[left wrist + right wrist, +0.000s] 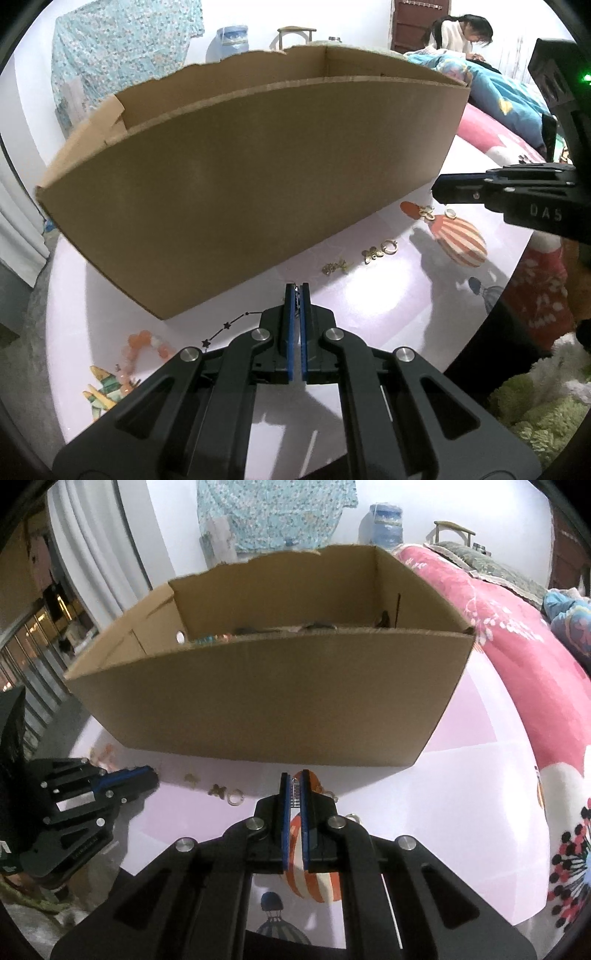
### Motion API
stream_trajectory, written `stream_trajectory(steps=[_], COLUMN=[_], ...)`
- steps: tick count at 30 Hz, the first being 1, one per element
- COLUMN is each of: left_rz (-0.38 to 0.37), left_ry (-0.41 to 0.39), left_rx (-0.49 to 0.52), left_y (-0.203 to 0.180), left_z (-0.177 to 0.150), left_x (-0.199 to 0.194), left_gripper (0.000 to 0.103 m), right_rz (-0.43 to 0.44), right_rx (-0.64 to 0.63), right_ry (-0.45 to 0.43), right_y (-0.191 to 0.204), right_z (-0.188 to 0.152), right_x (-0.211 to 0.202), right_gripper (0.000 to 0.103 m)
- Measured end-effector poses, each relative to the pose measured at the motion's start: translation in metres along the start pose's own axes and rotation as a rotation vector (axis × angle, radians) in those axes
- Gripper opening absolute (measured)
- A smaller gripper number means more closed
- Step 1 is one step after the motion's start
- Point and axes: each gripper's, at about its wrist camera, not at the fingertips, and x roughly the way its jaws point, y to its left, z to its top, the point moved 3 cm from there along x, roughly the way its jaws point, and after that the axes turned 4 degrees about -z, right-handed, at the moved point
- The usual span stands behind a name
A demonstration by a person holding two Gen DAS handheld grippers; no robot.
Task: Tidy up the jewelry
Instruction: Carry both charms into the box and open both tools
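Before the cardboard box (258,701), left hand-held gripper (295,291) clenched on star chain (225,326); right hand-held gripper (294,781) clenched, grasp unclear

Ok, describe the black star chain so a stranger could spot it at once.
Start at the big cardboard box on the pale pink table. Just in front of its near-left bottom corner, the black star chain trails toward the left tool. Unlike the peach bead bracelet beside it and the gold pieces further right, it is thin, dark and star-studded.
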Motion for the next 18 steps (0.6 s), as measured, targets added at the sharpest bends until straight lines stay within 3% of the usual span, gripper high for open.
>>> stream_trajectory(steps=[6,13,16,18], left_rz=[-0.030,-0.149,-0.184,-0.156], left_ry=[-0.080,-0.285,-0.351,-0.352], left_rx=[-0.011,-0.033,-0.054,-0.054], left_y=[-0.004,-0.003,0.008,0.014], left_z=[0.014,0.066,0.094,0.110], left_x=[-0.041,-0.115,-0.126,-0.116], left_gripper=[0.002,0.002,0.002,0.002], right_rz=[0.063,0.174,0.228,0.270], right_rx=[-0.011,-0.069,-0.074,-0.065], right_ry=[-0.059,-0.223,-0.261,-0.236], right_y=[0.013,0.024,0.026,0.025], right_z=[0.020,0.067,0.092,0.111], right_x=[-0.025,-0.081,-0.087,-0.075], right_gripper=[0.005,0.005,0.005,0.005])
